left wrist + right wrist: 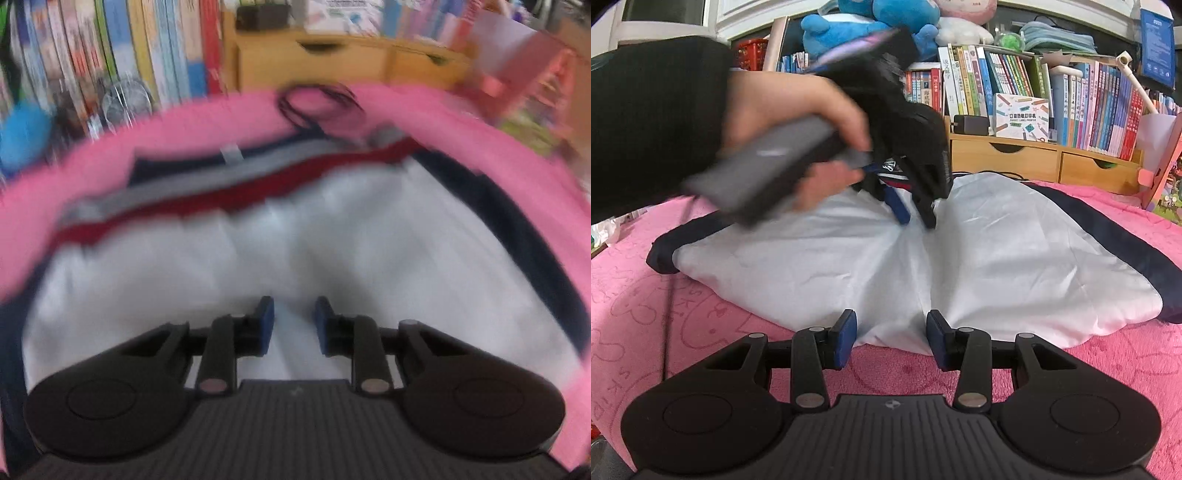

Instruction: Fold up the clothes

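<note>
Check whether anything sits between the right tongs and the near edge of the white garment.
Nothing visible does. The right tongs hang open at the near hem of the white garment, with only pink blanket underneath. The left tongs are farther back, mid-garment.
</note>
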Available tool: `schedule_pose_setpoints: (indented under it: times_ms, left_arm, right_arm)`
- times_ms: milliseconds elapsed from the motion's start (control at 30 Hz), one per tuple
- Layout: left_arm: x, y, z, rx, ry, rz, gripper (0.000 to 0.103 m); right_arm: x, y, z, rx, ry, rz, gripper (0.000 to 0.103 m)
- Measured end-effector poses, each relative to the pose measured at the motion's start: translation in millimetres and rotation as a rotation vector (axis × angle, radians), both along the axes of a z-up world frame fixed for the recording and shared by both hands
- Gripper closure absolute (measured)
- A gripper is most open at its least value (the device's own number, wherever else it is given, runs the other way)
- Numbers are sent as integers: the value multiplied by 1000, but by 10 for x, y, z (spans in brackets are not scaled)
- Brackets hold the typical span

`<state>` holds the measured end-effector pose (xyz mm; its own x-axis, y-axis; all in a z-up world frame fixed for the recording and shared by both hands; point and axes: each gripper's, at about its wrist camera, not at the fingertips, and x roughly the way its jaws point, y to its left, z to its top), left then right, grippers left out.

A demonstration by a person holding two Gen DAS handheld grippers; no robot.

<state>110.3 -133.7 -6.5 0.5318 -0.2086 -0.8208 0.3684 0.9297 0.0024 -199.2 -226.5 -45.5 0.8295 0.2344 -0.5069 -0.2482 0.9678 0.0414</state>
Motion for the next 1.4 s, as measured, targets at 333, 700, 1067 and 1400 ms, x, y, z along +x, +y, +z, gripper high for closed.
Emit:
schedule_pose_setpoints:
  times_ms: [333,700,1067,1400]
  left_arm:
    - [-411,355,209,-159,16,108,73]
    - [-1931,224,17,-212,-68,90,72]
    - [-2141,51,-191,-124,-235,99,66]
    - [-2201,91,-231,-150,-257,116,66]
  right_arm:
    - [-67,-526,30,246,-6,-32,60]
    - [-32,-1746,53,370,9,-490,56]
    - [-5,-1886,-15,465,87,-509,46]
    - [331,-2128,-68,665,123,-480,43]
